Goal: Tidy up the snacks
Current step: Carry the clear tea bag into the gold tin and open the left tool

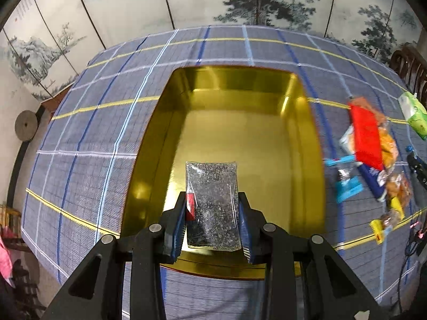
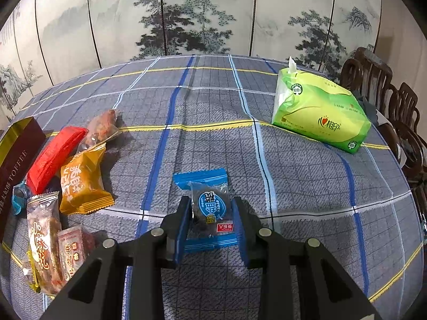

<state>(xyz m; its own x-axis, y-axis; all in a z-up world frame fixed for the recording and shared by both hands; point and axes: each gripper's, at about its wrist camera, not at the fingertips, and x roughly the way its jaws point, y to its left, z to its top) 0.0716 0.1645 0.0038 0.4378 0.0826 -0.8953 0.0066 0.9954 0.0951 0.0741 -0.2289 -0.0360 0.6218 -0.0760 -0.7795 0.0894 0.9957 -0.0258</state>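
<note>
Holding a clear sesame packet [image 1: 212, 205] over the near end of the gold tin [image 1: 307, 133], I have my left fingers [image 1: 178, 224] clamped on its sides so it hangs lengthwise, ready, I judge, to drop flat inside. The tin is otherwise bare, so placement is easy. My right fingers [image 2: 178, 224] are closed on a blue candy [image 2: 209, 208], which seems lifted slightly off the plaid counter [image 2: 307, 186], probably waiting its turn. Remaining snacks [image 2: 64, 176] lie heaped at the left beside the tin's dark outer wall; the tissue pack [image 2: 320, 112] sits well apart and likely stays out.
</note>
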